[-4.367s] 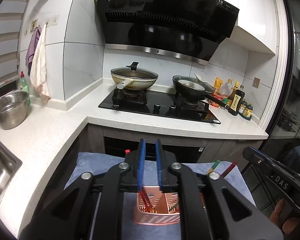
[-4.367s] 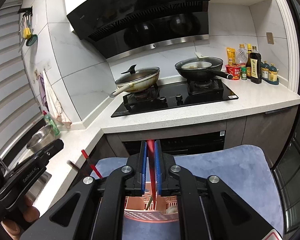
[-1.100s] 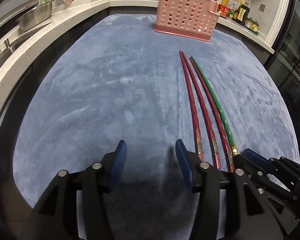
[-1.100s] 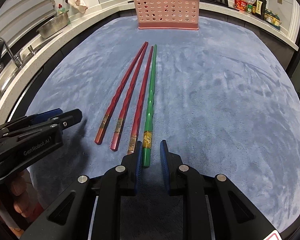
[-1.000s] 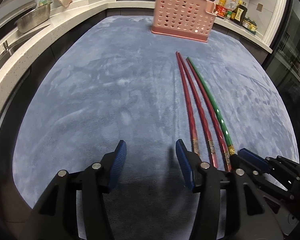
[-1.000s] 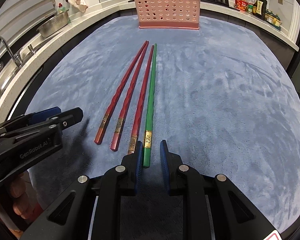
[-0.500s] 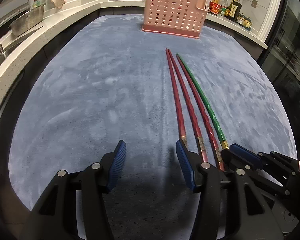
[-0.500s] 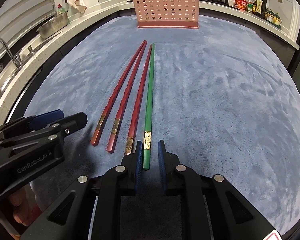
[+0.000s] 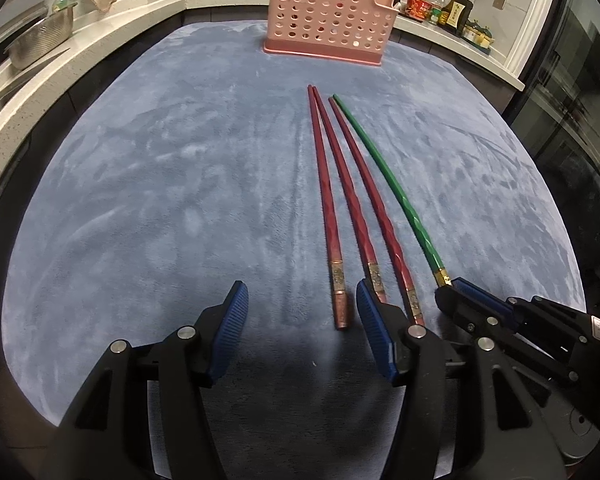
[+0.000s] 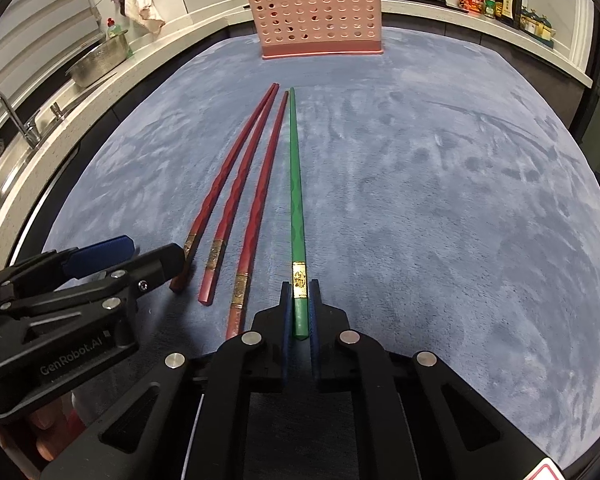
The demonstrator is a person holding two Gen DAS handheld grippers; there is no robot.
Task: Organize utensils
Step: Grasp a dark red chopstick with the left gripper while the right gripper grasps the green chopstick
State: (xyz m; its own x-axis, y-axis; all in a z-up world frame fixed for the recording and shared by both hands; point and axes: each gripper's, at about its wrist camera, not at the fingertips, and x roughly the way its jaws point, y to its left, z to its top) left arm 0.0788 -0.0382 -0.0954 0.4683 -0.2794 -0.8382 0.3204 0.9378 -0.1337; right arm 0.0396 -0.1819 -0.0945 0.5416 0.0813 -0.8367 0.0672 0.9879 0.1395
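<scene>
Three red chopsticks [image 9: 332,208] and one green chopstick [image 10: 296,200] lie side by side on the blue mat, tips toward the pink perforated holder [image 9: 328,12] at the far edge. My right gripper [image 10: 299,312] is shut on the green chopstick's butt end, just behind its gold band. In the left wrist view the right gripper [image 9: 456,290] shows at the green stick's near end. My left gripper [image 9: 302,314] is open and its jaws are opening. The leftmost red chopstick's end [image 9: 340,312] lies between its fingers, untouched. The holder [image 10: 320,12] has utensils standing in it.
The blue mat [image 10: 440,200] covers the worktop. A steel bowl [image 10: 96,62] and a tap [image 10: 16,120] stand on the white counter at left. Bottles [image 9: 448,8] line the back right. A hand [image 10: 48,428] shows under the left gripper [image 10: 136,258].
The right jaws have closed onto the green chopstick's end. The left gripper has shifted right, so the leftmost red chopstick's end now lies between its fingers.
</scene>
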